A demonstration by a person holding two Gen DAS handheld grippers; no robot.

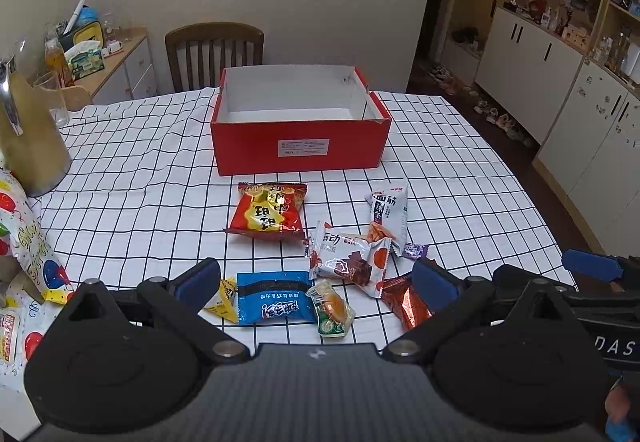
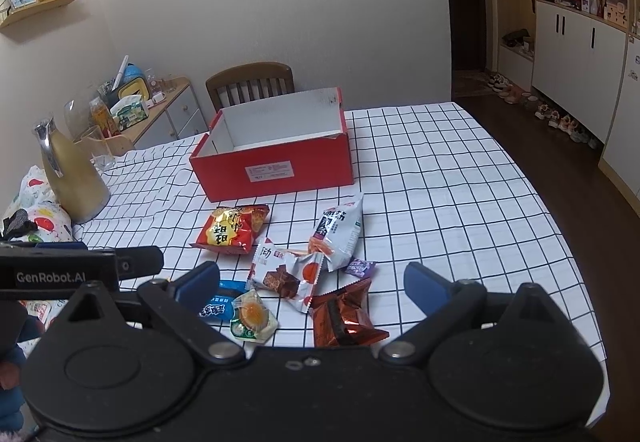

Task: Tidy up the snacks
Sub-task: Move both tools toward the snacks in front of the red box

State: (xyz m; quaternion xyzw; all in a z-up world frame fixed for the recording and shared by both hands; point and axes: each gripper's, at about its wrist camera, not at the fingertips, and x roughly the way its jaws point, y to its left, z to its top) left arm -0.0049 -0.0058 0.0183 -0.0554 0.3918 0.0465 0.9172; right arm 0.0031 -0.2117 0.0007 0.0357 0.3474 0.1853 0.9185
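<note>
An open red box (image 1: 300, 146) (image 2: 276, 166) with a white, empty inside stands mid-table. In front of it lie several snack packets: a red-yellow bag (image 1: 268, 214) (image 2: 230, 228), a white strip-snack bag (image 1: 388, 214) (image 2: 342, 228), a white chocolate-wafer pack (image 1: 348, 262) (image 2: 286, 272), a blue pack (image 1: 274, 296) (image 2: 218, 304), a green egg pack (image 1: 332, 310) (image 2: 252, 316), a shiny brown pack (image 1: 404, 300) (image 2: 344, 316), a small purple candy (image 1: 414, 251) (image 2: 360, 267) and a yellow sachet (image 1: 225, 300). My left gripper (image 1: 316, 280) hovers open above the blue and egg packs. My right gripper (image 2: 312, 284) hovers open over the brown pack.
A checked cloth covers the table (image 1: 460, 170) (image 2: 440, 182). A beige jug (image 1: 28, 134) (image 2: 74, 178) and a balloon-print bag (image 1: 28, 242) stand at the left edge. A wooden chair (image 1: 214, 50) (image 2: 250, 82) sits behind the box. Cabinets and shoes line the right wall.
</note>
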